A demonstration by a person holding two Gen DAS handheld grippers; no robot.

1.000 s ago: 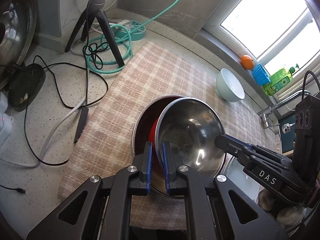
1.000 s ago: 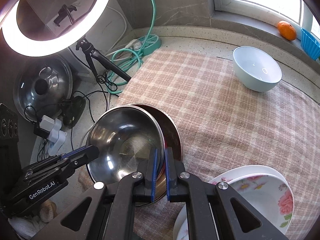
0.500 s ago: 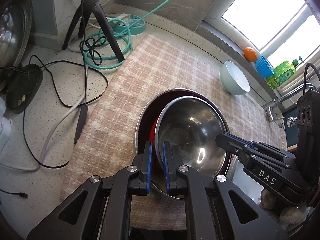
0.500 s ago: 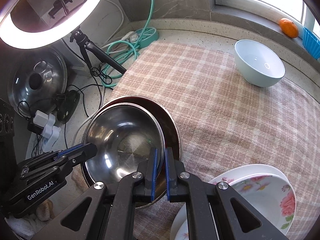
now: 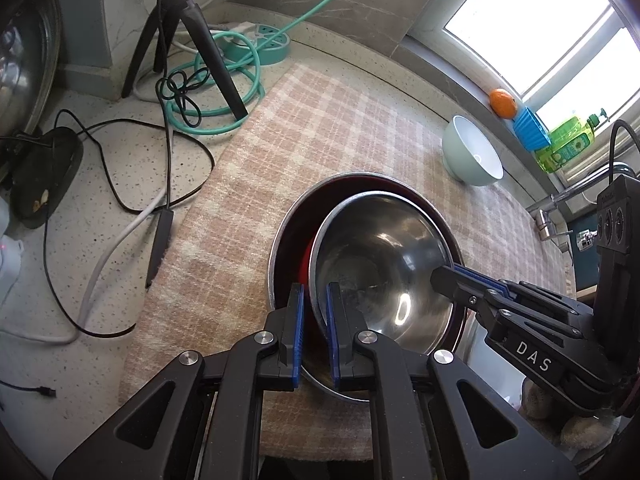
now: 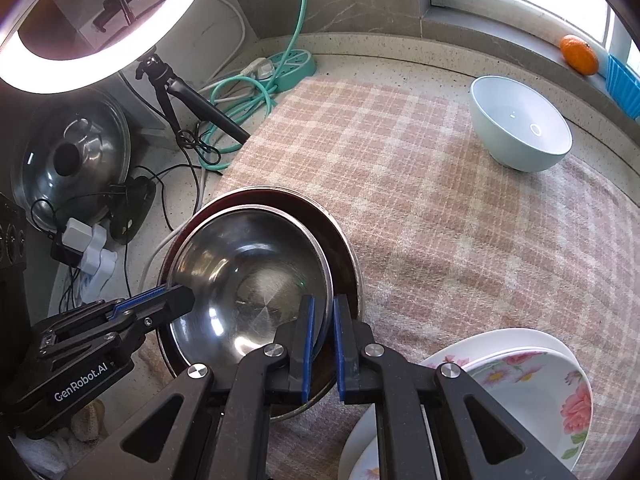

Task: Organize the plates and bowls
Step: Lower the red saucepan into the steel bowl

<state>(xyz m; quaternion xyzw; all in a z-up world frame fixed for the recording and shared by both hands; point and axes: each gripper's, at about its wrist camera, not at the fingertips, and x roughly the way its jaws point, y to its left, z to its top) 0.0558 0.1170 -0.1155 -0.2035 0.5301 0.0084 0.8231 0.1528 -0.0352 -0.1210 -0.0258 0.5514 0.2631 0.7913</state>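
The left hand-held gripper (image 5: 314, 330) is pinching the near rim of the steel bowl (image 5: 380, 264) at about seven o'clock, while the right hand-held gripper (image 6: 322, 344) is clamping the opposite rim, both nearly closed. The bowl is sitting tilted inside the larger red-lined steel bowl (image 5: 290, 240) on the plaid cloth (image 5: 320, 128) covering the worktop (image 5: 100, 184). Nesting seems the step in hand; next probably calls for settling it level and letting go, before fetching the pale blue bowl (image 6: 520, 128) at two o'clock.

Speckled counter (image 5: 100, 208), bright window (image 5: 540, 32)
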